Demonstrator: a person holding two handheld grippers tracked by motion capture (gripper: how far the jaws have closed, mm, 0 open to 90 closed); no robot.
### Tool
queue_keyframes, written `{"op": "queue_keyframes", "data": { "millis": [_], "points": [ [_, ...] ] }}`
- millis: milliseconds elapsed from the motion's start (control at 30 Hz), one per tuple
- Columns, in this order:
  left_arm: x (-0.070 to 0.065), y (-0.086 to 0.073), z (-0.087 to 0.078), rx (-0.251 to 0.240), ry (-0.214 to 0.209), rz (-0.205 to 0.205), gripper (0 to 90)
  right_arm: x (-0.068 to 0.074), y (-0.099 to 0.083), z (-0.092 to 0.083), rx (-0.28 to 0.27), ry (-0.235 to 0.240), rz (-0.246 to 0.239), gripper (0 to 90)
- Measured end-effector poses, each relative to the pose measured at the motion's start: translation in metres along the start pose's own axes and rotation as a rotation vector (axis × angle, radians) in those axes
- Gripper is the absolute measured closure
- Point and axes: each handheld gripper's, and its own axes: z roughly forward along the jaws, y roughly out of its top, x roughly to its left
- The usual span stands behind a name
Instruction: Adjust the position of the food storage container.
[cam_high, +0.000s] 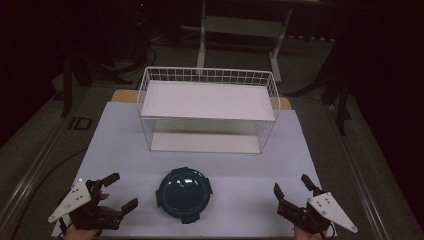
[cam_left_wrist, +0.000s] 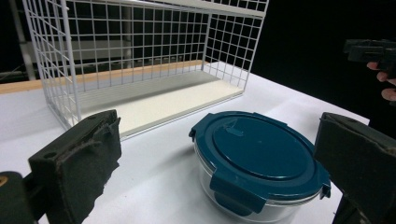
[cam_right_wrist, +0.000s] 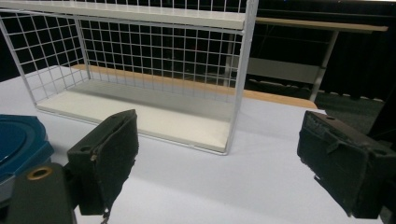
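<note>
High view: round container with a dark blue clip lid near the front edge of the white counter, directly in front of the white wire rack and well apart from it. Left claw to the left of the container, jaws spread wide, nothing between them, held in a hand at the bottom edge. Right claw to the right of the container, farther from it than the left one, jaws likewise spread and empty. Rack with an upper shelf and a lower white board, both bare.

Left gripper view: container close ahead, between the two black jaws but untouched by either, clear body under the blue lid with clips down. Rack behind and left of the container. Right claw at the far right edge, beyond the container, fingers beside it.

Right gripper view: jaws wide apart with bare counter between them. Edge of the container at the far left, beside the left jaw. Rack straight ahead, beyond the container's edge.
</note>
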Motion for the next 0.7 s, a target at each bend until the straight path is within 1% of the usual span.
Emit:
{"op": "queue_keyframes", "data": {
  "millis": [567,633,667,700],
  "points": [
    [-0.0012,-0.0004,0.0014,0.007,-0.021,-0.001,1.3,0.0029,-0.0014,0.0025,0.025,0.025,-0.015,12.4],
    [-0.0019,0.0007,0.0016,0.004,-0.033,-0.001,1.3,0.0034,-0.0016,0.003,0.03,0.03,-0.015,12.4],
    [-0.0029,0.0022,0.0014,0.009,-0.038,0.004,1.3,0.0035,-0.0017,0.0032,0.03,0.033,-0.014,12.4],
    [-0.0046,0.0038,0.0011,0.001,-0.045,0.015,1.3,0.0035,-0.0016,0.0035,0.031,0.039,-0.012,12.4]
  ]
}}
